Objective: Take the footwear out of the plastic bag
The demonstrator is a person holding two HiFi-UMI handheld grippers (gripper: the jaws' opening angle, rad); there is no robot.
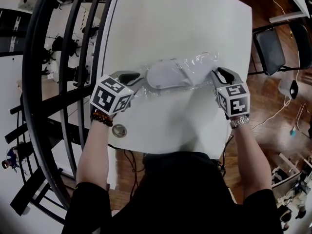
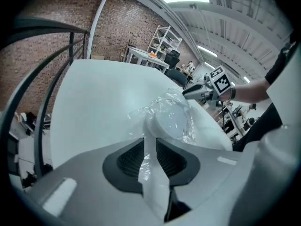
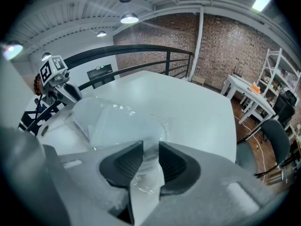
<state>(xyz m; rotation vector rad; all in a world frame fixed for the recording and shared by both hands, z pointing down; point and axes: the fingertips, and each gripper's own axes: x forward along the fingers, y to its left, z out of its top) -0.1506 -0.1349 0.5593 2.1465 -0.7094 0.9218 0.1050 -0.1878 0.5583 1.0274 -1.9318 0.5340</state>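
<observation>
Between left fingers (image 2: 127,160), plastic bag (image 2: 171,119) edge.

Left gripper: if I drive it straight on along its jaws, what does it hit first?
The left gripper pinches the plastic bag, so straight on it would likely press into the white slipper inside it, before the table.

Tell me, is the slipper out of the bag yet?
Not yet. Done: the plastic bag lies on the table, grabbed at both ends. In hand: the left gripper pinches one end, the right gripper the other. Left: opening the bag and pulling out the white slipper, which is still inside.
</observation>
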